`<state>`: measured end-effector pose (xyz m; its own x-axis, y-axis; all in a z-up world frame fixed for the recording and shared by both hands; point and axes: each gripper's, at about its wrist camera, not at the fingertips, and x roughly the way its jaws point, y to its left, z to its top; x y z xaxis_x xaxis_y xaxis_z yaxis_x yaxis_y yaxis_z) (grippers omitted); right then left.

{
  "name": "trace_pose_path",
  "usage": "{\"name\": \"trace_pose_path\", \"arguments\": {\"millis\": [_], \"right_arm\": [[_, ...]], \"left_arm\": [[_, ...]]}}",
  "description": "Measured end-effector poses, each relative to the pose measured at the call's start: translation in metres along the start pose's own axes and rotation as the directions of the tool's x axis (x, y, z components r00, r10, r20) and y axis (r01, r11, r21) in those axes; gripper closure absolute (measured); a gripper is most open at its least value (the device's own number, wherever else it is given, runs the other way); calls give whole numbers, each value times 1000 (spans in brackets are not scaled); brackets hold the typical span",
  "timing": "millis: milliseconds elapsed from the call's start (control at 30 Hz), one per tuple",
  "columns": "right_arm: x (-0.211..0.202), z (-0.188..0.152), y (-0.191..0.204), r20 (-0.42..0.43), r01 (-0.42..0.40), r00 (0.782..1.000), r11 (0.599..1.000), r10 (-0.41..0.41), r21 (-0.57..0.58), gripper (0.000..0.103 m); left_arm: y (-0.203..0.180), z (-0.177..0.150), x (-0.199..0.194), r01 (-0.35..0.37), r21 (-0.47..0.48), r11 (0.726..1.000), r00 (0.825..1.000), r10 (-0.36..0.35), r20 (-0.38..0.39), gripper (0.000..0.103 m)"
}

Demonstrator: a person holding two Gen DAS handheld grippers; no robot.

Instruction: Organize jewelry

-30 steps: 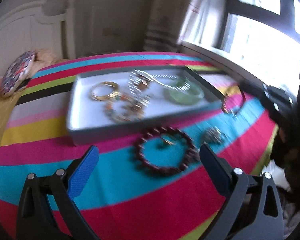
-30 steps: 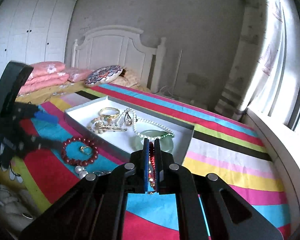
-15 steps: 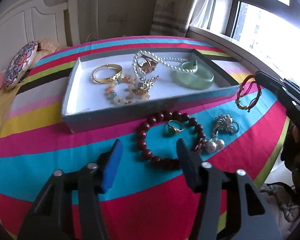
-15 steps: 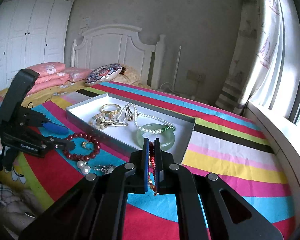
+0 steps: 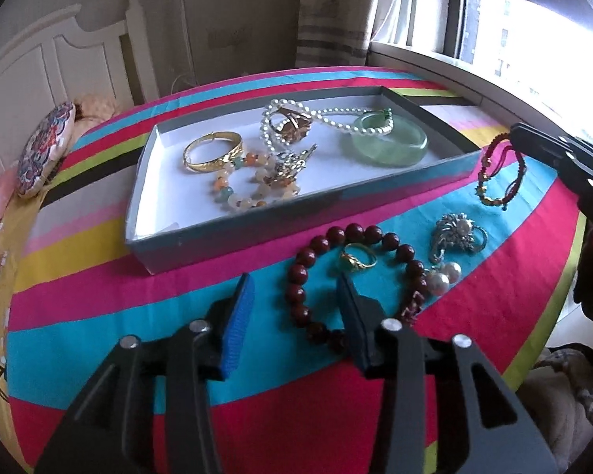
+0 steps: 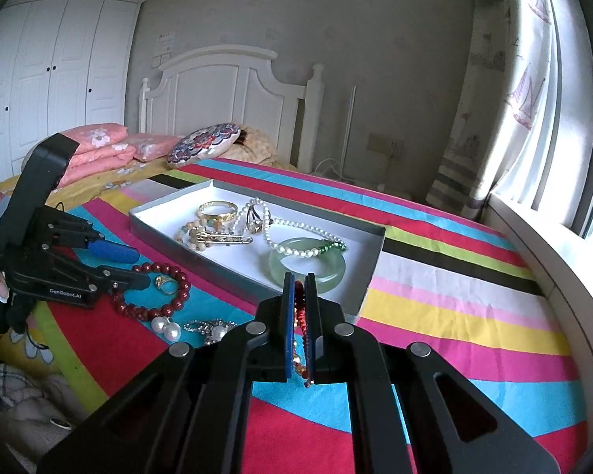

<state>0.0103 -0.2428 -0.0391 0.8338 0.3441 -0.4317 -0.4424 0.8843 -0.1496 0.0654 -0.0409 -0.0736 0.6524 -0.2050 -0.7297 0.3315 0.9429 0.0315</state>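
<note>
Left gripper (image 5: 296, 296) fingers narrower around dark red bracelet (image 5: 316, 276)

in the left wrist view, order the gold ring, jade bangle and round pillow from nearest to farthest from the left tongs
1. Gold ring: inside the red bead loop, just ahead of the left tongs.
2. Jade bangle: in the tray, right end.
3. Round pillow: far left, by the headboard.

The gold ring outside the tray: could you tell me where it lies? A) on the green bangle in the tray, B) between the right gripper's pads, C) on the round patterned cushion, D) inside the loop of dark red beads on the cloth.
D: the gold ring lies on the turquoise stripe, encircled by the dark red bead bracelet, in front of the tray.
</note>
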Motion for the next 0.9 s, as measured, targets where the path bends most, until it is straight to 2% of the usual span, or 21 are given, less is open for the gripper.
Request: {"name": "trace_pose_path", "arguments": {"millis": [33,133,300,433,900], "right_arm": [[0,0,0,1,-1,1000,1000,1,1,98],[-2,1,-1,11,2,1000,1000,-2,11,98],[-4,3,-6,18,9,1000,1000,-10,26,98],[-5,2,-5,17,6,1000,1000,-6,26,98],[-12,7,-8,48,13,999,999,-15,39,98]], "left_arm": [[-1,0,0,-11,9,1000,1000,11,3,91],[0,-1,-3,-22,12,1000,1000,21,19,92],[-5,5,-25,0,13,1000,994,-2,108,92],[-16,16,-44,9,48,999,986,-17,166,92],[-60,44,-60,0,185,983,974,-42,222,92]]}}
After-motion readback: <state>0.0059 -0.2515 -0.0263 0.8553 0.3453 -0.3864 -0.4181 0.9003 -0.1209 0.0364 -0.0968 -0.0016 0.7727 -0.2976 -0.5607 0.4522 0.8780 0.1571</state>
